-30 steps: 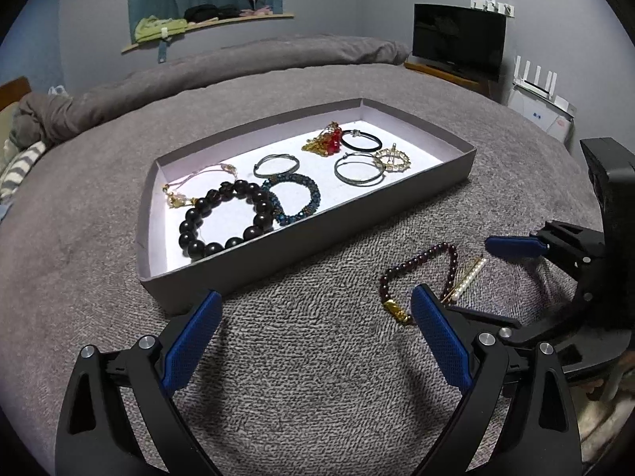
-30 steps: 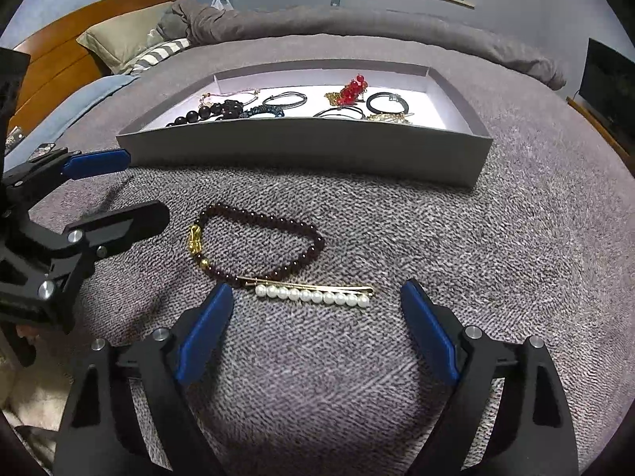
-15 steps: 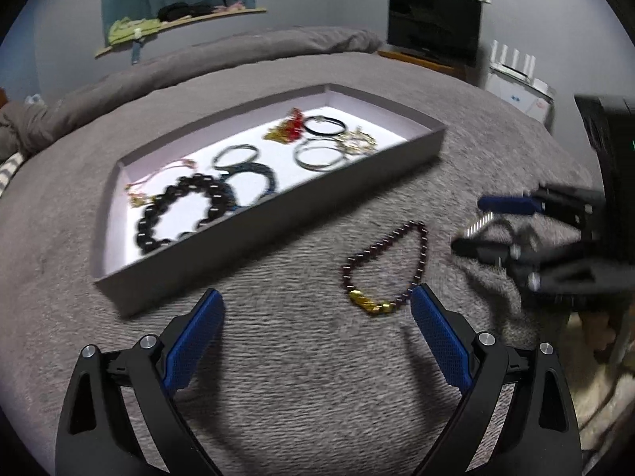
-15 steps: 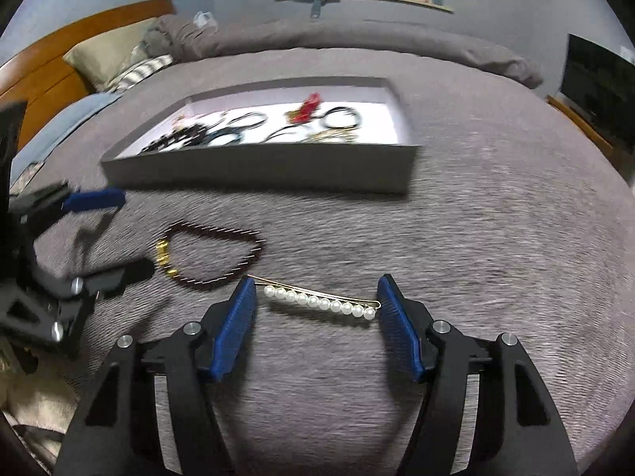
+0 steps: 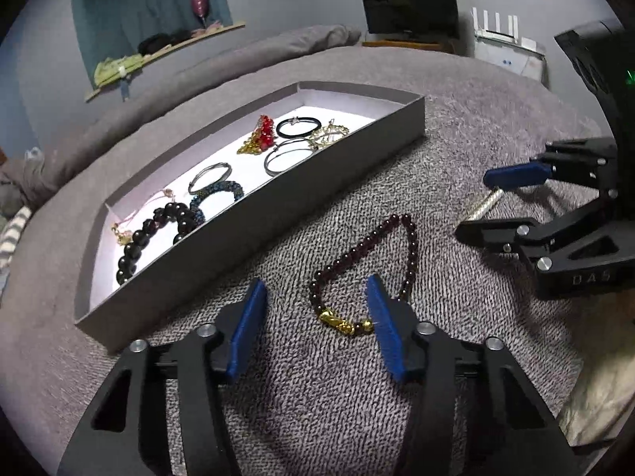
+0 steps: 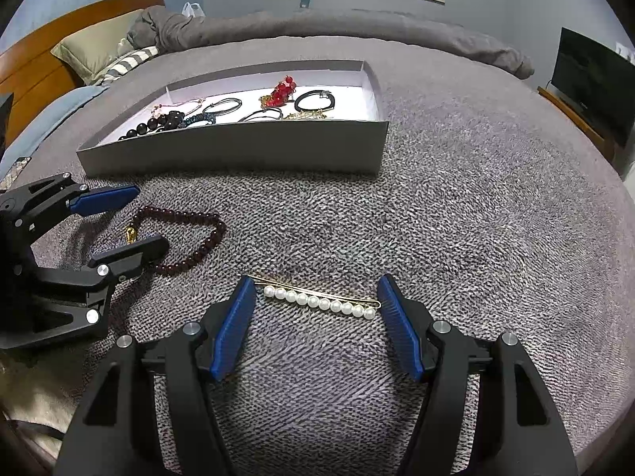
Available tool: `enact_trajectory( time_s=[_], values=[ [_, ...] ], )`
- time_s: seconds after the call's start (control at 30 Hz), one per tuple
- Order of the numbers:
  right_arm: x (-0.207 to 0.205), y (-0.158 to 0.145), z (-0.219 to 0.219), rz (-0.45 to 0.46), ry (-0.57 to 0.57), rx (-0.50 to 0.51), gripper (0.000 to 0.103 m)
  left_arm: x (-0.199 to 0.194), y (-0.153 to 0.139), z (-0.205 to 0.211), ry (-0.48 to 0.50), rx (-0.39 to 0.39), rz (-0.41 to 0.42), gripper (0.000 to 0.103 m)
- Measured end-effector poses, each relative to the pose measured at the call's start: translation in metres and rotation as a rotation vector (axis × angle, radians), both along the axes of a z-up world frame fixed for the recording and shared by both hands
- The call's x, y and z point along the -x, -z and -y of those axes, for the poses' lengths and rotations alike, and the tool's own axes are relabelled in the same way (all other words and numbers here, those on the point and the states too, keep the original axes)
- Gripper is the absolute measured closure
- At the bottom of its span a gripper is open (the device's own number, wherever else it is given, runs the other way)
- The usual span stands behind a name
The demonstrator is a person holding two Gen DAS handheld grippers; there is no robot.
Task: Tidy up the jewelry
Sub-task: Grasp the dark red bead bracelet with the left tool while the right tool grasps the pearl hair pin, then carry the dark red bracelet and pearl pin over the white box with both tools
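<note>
A dark red bead bracelet (image 5: 410, 246) with a gold charm (image 5: 337, 321) lies on the grey bedspread. My left gripper (image 5: 317, 297) straddles its charm end. The jaws are closing, and the blue pads do not press on the beads. The right wrist view shows this left gripper (image 6: 151, 218) from the side, over the bracelet (image 6: 198, 252). A gold hairpin with a row of pearls (image 6: 317, 301) lies lengthwise between the pads of my right gripper (image 6: 313, 301), and each end of the pin touches a pad. The grey tray (image 5: 254, 218) (image 6: 238, 150) holds several bracelets and hair ties.
A rolled grey duvet (image 6: 357, 27) lies across the far side of the bed. Pillows (image 6: 95, 47) and a wooden headboard (image 6: 35, 67) are at the far left. A television (image 5: 408, 4) and a white router (image 5: 504, 45) stand beyond the bed. The bed's edge (image 6: 611, 357) drops off on the right.
My left gripper moved right to the bracelet's charm end and its jaws narrowed sharply. My right gripper moved up to the hairpin, closed onto its ends, then held still.
</note>
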State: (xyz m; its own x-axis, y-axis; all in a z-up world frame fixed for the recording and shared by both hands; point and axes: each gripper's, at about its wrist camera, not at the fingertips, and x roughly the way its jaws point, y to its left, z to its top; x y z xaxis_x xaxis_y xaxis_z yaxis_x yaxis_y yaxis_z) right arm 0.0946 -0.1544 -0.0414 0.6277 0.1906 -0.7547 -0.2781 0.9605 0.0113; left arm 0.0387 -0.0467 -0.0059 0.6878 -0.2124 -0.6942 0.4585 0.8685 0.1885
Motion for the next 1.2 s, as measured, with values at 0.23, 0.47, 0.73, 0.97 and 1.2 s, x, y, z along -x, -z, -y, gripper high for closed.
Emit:
enact_trajectory(
  time_s=[0.23,0.47,0.73,0.97,1.2],
  values=[
    [0.005,0.0,0.007,-0.012,0.015,-0.022,0.031,0.005,-0.001,-0.002,0.011,-0.042,0.009,0.082],
    [0.005,0.001,-0.004,0.01,0.03,0.009,0.038,0.007,-0.003,-0.002,0.006,-0.033,-0.001,0.089],
    [0.005,-0.002,-0.001,0.015,0.035,-0.025,0.039,0.006,-0.004,-0.007,0.001,-0.005,-0.015,0.094],
    [0.011,-0.015,-0.002,0.07,0.024,-0.028,0.039,0.007,-0.019,-0.019,-0.004,0.076,-0.02,0.096],
    [0.005,-0.04,-0.002,0.13,0.021,-0.039,0.039,0.011,-0.049,-0.029,0.007,0.165,0.023,0.097]
  ],
)
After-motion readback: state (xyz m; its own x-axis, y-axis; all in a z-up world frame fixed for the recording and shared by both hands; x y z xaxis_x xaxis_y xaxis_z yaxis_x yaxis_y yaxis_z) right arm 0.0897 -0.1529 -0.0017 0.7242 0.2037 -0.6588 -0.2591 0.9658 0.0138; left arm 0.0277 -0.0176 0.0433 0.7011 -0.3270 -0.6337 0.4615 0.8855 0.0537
